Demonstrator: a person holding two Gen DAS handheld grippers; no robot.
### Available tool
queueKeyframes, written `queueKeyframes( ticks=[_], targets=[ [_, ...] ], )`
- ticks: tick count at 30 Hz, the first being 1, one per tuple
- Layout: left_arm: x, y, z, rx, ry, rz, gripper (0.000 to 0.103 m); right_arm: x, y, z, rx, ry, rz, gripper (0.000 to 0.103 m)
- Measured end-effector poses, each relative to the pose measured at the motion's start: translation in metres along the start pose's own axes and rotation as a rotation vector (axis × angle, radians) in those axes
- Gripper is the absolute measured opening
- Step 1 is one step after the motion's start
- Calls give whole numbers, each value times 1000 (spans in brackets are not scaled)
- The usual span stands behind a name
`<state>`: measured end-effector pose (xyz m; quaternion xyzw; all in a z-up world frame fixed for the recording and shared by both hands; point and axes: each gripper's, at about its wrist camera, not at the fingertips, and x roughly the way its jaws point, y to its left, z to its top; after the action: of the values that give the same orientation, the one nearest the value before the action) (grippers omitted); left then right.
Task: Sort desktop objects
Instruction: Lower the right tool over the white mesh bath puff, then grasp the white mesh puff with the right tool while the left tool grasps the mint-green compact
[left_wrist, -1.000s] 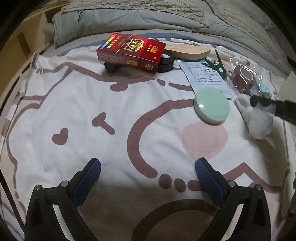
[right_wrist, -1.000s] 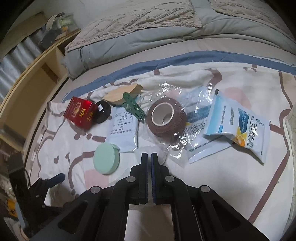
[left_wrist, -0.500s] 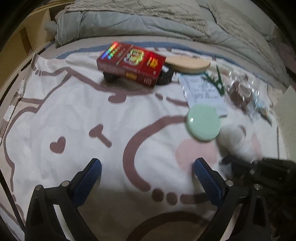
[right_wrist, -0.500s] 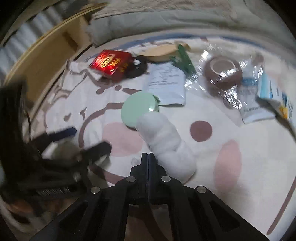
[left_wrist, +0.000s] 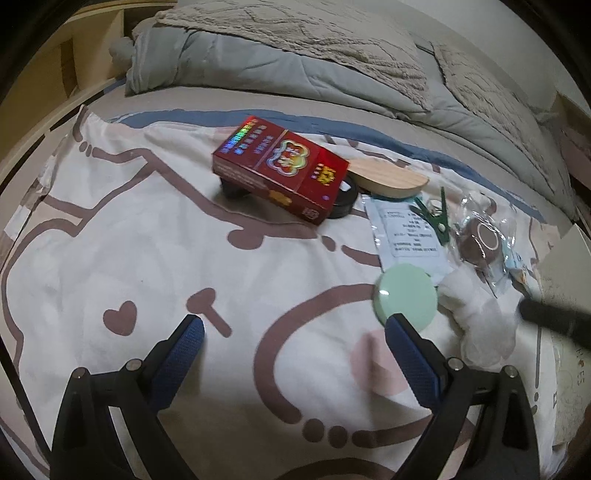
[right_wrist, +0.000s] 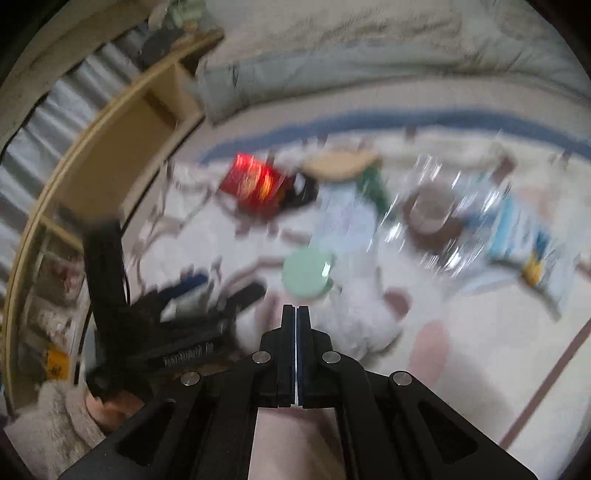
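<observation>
My left gripper (left_wrist: 293, 332) is open and empty, low over the patterned sheet. Ahead lie a red cigarette box (left_wrist: 280, 168) on a black round tin (left_wrist: 345, 201), a wooden piece (left_wrist: 388, 179), a white sachet (left_wrist: 406, 232), a green clip (left_wrist: 436, 219), a mint round case (left_wrist: 404, 295), a wrapped brown tape roll (left_wrist: 484, 240) and a white crumpled tissue (left_wrist: 480, 325). My right gripper (right_wrist: 296, 314) is shut and empty, its tips just left of the tissue (right_wrist: 362, 314). The right wrist view is blurred; the red box (right_wrist: 255, 182) and mint case (right_wrist: 306, 271) show in it.
A grey quilt (left_wrist: 295, 55) lies along the far side. A wooden shelf (right_wrist: 122, 147) stands to the left. A blue and white packet (right_wrist: 528, 243) lies at the right. A white box edge (left_wrist: 569, 258) is at the far right of the left wrist view.
My right gripper swung left and down beside the tissue, then pulled back; its view is now blurred by motion. The left gripper stayed open and shifted slightly.
</observation>
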<state>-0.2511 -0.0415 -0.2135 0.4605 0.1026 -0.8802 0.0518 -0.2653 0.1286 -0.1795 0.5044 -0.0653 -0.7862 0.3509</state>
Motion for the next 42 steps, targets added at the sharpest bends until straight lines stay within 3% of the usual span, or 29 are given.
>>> queueKeyframes(
  ticks=[4,7,14,24,26,28,29,35,40,42],
  targets=[
    [2,7,-3,-25,8,-2,99,-1,-20,12,107,-90,-51,0],
    [3,10,-3,-37,11,-10,99,14,-35,10,156,-62,-28,1],
    [7,11,-2,-37,9,-32,99,32,-35,5,144,-17,17,1],
    [0,-1,1,12,-41,-96,99,23,-39,10,123,-44,-14,2],
    [-3,-8,1,47,-53,-102,99,21,-40,10,111,-46,-18,13],
    [-4,-14,0,77,-61,-104,99,19,-40,8,100,-48,-34,58],
    [-5,-16,0,89,-65,-104,99,18,-39,8,86,-52,-43,59],
    [-1,-19,0,103,-68,-94,99,29,-33,4,30,-5,-84,57],
    [-1,-18,0,99,-66,-98,99,47,-23,-5,-36,59,-103,34],
    [-1,-19,-1,107,-68,-101,99,48,-21,-9,-65,57,-136,32]
  ],
)
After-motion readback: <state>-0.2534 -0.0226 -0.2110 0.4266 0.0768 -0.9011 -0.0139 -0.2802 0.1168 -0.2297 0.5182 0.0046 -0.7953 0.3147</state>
